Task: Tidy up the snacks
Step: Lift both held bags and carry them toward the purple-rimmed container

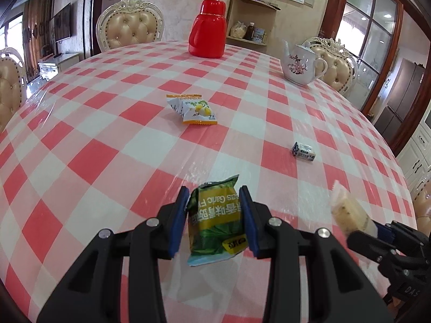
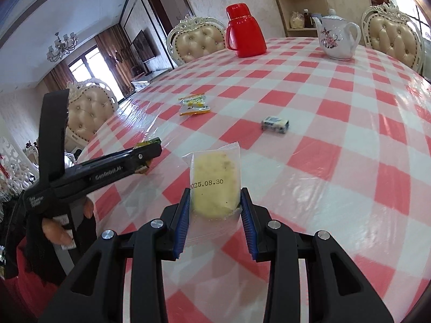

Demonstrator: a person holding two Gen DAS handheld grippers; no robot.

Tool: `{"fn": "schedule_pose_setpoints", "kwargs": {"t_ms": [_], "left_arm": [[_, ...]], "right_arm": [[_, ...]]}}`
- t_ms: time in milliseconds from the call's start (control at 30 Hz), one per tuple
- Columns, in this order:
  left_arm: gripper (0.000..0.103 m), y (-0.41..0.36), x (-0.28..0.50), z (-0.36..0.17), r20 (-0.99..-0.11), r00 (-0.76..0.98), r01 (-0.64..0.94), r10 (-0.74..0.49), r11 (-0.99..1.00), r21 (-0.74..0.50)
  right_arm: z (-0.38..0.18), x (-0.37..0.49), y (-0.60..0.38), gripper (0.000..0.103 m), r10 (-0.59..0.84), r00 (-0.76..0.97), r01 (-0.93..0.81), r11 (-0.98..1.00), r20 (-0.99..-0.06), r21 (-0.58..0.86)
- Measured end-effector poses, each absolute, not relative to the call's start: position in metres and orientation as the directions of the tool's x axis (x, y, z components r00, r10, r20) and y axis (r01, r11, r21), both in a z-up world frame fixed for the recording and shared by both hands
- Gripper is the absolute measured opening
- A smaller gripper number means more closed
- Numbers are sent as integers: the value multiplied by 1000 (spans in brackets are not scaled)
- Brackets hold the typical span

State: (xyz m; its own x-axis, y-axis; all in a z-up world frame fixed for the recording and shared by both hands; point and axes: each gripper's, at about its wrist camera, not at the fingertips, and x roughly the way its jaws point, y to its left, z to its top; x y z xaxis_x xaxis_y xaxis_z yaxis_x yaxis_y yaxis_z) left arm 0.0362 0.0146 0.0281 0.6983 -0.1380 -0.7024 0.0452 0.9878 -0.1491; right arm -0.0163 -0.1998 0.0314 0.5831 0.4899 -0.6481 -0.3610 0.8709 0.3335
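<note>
1. The green packet (image 1: 215,218) reads "Garlic"; the clear cake packet (image 2: 215,185) is stamped "2025.08.30"; "GenRobot.AI" marks the left gripper (image 2: 150,152)
2. The left gripper clamps the green packet; the right gripper (image 2: 215,210) clamps the cake packet
3. Orange packets (image 1: 192,109) and a small blue packet (image 1: 303,153) lie ahead on the tablecloth (image 1: 107,134)
</note>
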Motion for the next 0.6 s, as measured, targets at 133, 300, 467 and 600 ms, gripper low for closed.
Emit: {"fn": "schedule_pose_setpoints", "kwargs": {"t_ms": [133, 300, 467, 600], "left_arm": [[38, 24, 26, 20, -709, 685, 39, -169, 980, -195], [38, 29, 13, 21, -690, 698, 48, -192, 974, -222], [38, 33, -3, 23, -664, 710, 67, -234, 961, -268], [38, 37, -16, 24, -658, 709, 65, -252, 953, -295]], "right_arm": [[31, -21, -189, 35, 483, 593, -338, 876, -644, 345], [31, -27, -179, 35, 458, 624, -289, 888, -633, 358], [28, -33, -172, 35, 457, 625, -267, 887, -633, 377], [28, -46, -165, 35, 467, 624, -265, 880, -626, 393]]}}
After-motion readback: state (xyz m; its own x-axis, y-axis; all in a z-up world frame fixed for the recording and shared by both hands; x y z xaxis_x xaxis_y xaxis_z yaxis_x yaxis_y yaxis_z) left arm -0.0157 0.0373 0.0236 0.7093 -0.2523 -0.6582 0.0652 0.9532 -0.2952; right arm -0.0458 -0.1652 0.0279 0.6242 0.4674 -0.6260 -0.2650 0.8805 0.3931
